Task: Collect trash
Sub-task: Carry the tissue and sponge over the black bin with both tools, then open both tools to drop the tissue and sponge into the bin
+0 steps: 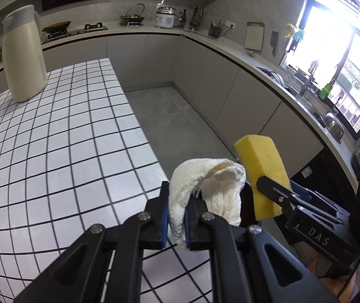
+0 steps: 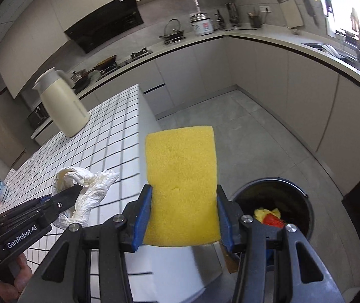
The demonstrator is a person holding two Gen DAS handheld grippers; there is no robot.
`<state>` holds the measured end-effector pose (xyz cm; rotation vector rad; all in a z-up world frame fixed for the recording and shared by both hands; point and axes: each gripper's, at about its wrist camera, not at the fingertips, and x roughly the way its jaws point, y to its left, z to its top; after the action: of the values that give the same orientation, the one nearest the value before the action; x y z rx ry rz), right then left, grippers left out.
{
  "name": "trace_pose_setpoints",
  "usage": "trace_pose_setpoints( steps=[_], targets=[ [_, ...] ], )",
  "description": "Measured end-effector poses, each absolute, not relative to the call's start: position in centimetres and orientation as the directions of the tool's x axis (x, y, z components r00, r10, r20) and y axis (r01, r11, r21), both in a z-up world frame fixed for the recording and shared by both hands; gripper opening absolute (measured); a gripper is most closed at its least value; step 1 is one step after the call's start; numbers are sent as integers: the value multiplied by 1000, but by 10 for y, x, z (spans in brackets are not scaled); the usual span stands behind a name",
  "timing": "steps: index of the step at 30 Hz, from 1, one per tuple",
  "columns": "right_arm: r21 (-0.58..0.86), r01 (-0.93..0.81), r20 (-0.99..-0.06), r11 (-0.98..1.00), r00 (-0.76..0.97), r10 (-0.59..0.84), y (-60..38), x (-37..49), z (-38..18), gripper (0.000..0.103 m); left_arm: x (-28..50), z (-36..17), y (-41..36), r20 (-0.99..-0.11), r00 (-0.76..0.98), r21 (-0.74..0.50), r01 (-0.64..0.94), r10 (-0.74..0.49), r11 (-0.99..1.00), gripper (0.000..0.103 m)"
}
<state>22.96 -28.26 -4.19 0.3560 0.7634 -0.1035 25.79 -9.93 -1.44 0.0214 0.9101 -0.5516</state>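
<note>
Over on the left we've got the tiled island [image 2: 119, 136] with a cream jug [image 2: 61, 101] near its far edge. The left gripper [image 1: 176, 217] sits just past the island's near corner, jaws pinched tight on a crumpled paper towel [image 1: 205, 189] that flops up and over the fingers. Next over, the right gripper [image 2: 183, 217] clamps a yellow sponge [image 2: 182, 184] by its side edges, long axis pointing away from us toward open floor. Lower right, the black bin [image 2: 298, 202] holds yellow and red scraps, probably wrappers. Plenty of clear floor beyond, up to the counter cabinets.
</note>
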Motion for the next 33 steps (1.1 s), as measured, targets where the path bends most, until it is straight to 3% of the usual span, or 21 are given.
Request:
trace_pose_setpoints(
  steps=[16,33],
  targets=[
    [260,409,-732,875,674,-98,-392,143,-63,50,217,-39,-200,-787,365,-217,590,-497,777,11],
    [288,449,-811,846,584,-34,-456,146,-137,50,229,-118,-254,-896,299,-137,520,-330,843,11]
  ],
)
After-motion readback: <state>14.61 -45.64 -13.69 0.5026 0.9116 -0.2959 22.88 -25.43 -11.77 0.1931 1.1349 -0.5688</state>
